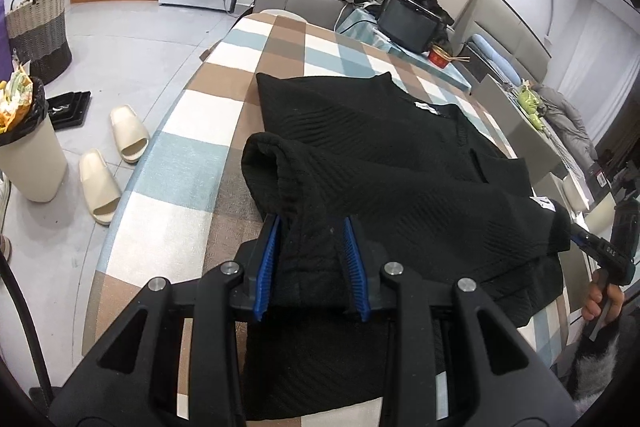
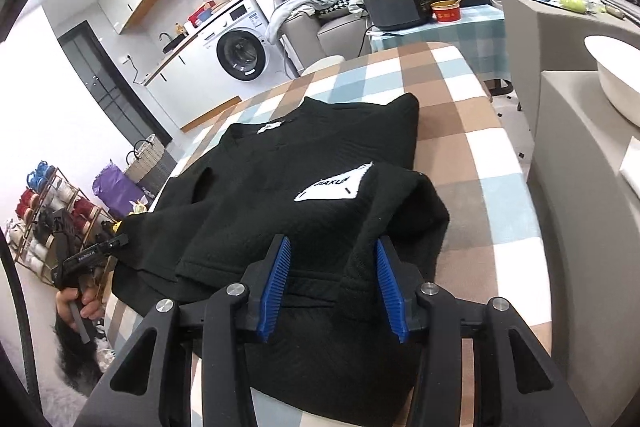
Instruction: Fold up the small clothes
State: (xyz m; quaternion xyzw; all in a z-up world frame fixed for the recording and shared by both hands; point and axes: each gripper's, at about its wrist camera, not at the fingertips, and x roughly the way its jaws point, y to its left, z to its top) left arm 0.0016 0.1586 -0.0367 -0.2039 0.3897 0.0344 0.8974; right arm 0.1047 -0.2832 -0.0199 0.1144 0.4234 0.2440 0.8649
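Note:
A black knit garment lies on the checked table, with its near part folded up over the rest. My left gripper has its blue pads apart, with the folded hem between them. In the right wrist view the garment shows a white label. My right gripper also has its pads apart around the garment's near fold. Each gripper shows at the edge of the other's view: the right one and the left one.
Two slippers, a full bin and a woven basket stand on the floor left of the table. A black appliance and a red bowl sit on a side table behind. A white basin is at right.

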